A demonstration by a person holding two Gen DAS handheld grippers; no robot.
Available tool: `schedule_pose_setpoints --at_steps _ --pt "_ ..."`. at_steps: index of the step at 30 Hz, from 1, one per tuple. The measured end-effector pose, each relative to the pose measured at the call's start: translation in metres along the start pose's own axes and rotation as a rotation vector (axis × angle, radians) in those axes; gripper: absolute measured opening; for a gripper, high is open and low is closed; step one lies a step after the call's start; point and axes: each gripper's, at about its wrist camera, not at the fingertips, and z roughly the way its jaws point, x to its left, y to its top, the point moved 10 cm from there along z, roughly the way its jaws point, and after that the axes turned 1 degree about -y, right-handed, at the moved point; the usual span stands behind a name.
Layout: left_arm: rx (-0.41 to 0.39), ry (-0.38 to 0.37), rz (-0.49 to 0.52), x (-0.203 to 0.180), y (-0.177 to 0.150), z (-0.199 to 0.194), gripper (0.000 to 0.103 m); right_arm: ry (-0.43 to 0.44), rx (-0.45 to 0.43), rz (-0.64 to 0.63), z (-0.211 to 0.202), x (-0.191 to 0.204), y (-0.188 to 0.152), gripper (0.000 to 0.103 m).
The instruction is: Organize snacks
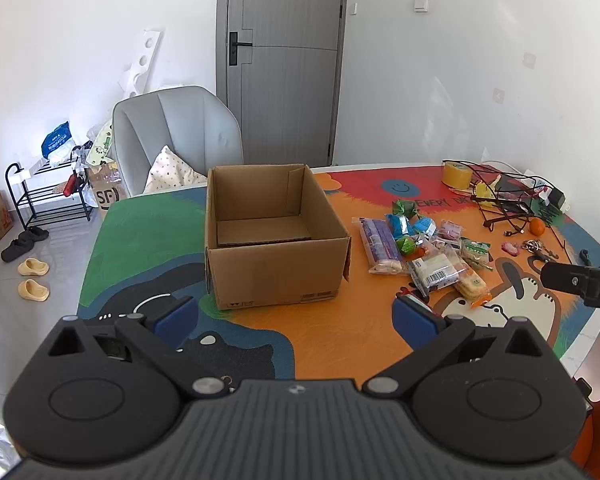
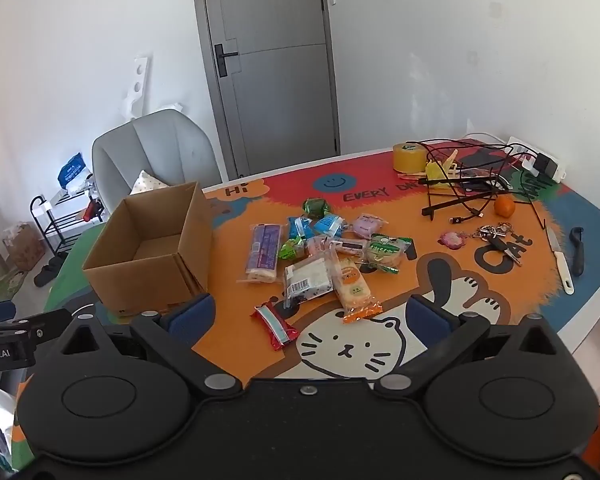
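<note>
We hover both grippers, jaws spread wide, nothing between them; snack pile (image 2: 320,248) sits mid-frame ahead of right gripper (image 2: 308,316), red packet (image 2: 275,326) nearest, long axis running diagonally toward lower right; empty box (image 2: 148,248) left of pile; left gripper (image 1: 296,316) faces box

Box (image 1: 276,276): is showing plain brown cardboard.
Table mat (image 2: 420,280): is showing orange, red, green and blue, with a white cartoon cat.
Long snack pack (image 2: 263,252): is showing purple.
Nearest wrapper (image 2: 275,326): is showing red with a pale stripe.
Tape roll (image 2: 410,158): is showing yellow.
Gripper pads (image 2: 190,316): are showing blue.
</note>
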Motion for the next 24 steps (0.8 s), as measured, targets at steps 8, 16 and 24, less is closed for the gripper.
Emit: schedule_pose_setpoints --at_steps 8,16,24 --pt "0.005 -0.002 -0.001 0.0008 -0.0015 0.0008 0.103 0.007 0.005 -0.002 0.0011 0.0003 -0.0013 0.103" --pt "0.012 -0.003 -0.004 0.0025 -0.0032 0.0011 0.102 0.001 0.009 -0.005 0.0027 0.0011 -0.0024 0.103" --pt "0.014 -0.002 -0.006 0.0035 -0.0024 0.0025 0.103 -0.002 0.007 -0.008 0.0024 0.0015 -0.0025 0.103"
